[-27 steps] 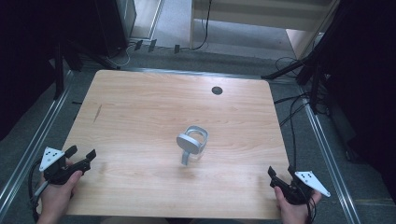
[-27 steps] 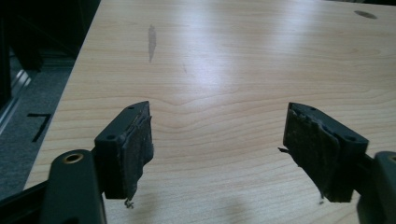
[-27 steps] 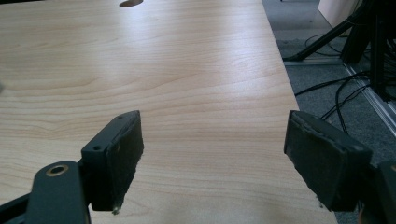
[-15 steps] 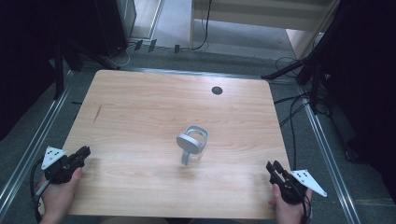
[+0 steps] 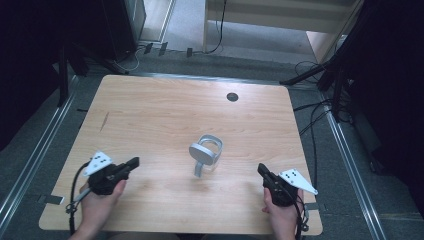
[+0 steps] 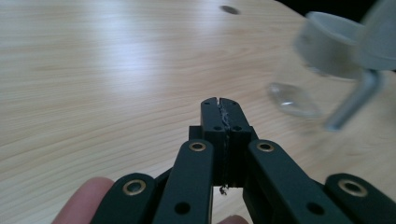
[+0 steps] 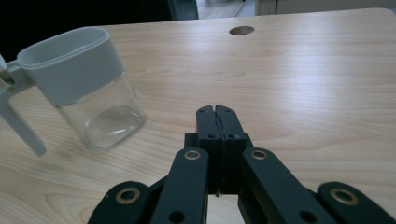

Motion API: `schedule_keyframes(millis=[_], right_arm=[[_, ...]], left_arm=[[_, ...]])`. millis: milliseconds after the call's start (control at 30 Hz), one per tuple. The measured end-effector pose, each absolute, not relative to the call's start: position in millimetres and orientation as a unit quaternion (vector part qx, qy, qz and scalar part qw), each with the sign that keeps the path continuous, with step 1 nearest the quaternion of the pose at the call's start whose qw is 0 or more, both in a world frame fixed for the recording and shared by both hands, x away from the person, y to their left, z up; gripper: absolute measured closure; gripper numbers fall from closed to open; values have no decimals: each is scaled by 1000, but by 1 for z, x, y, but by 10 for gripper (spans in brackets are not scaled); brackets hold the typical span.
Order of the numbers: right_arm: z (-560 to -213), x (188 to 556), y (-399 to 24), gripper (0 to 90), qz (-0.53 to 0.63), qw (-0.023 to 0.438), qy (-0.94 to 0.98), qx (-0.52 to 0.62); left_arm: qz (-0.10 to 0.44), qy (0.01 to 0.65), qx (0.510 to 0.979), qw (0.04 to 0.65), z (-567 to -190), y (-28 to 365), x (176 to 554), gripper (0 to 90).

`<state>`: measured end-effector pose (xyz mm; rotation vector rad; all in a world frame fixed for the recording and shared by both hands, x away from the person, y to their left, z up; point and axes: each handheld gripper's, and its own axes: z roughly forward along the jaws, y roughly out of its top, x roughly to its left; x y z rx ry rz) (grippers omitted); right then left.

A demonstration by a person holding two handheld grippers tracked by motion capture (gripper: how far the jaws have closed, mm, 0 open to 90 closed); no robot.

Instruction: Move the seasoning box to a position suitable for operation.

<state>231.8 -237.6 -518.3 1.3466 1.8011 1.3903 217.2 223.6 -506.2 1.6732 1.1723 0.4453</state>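
Note:
A clear jar with a grey collar and an open flip lid (image 5: 206, 154) stands upright near the middle of the wooden table (image 5: 165, 115). The jar (image 7: 88, 88) looks empty, and its lid hangs down at one side on a hinge. My left gripper (image 5: 131, 163) rests at the table's front left, jaws pressed together, pointing toward the jar (image 6: 327, 60). At the front right my right gripper (image 5: 262, 170) is shut too, with nothing between its jaws. The left gripper (image 6: 219, 103) and the right gripper (image 7: 216, 112) each sit well short of the jar.
A round cable hole (image 5: 232, 97) lies in the tabletop toward the back. Metal rails (image 5: 345, 150) run along both sides of the table, and cables (image 5: 310, 115) trail on the floor at the right.
Both hands have moved inward and forward over the table's front edge. The left gripper has turned toward the jar. The jar has not moved.

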Motion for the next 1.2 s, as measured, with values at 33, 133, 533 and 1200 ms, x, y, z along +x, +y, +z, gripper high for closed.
schedule_keyframes(millis=[33, 133, 533, 1200], right_arm=[[-517, 236, -229, 900, 512, 244, 661, 491], [-517, 239, -225, 900, 515, 240, 661, 491], [-513, 267, -188, 900, 524, 219, 670, 478], [-512, 296, -159, 900, 522, 210, 682, 466]], left_arm=[[172, 465, 705, 507, -505, 198, 219, 900], [161, 451, 715, 510, -503, 178, 221, 900], [126, 355, 762, 526, -503, 85, 213, 900], [134, 379, 771, 493, -520, 82, 238, 900]])
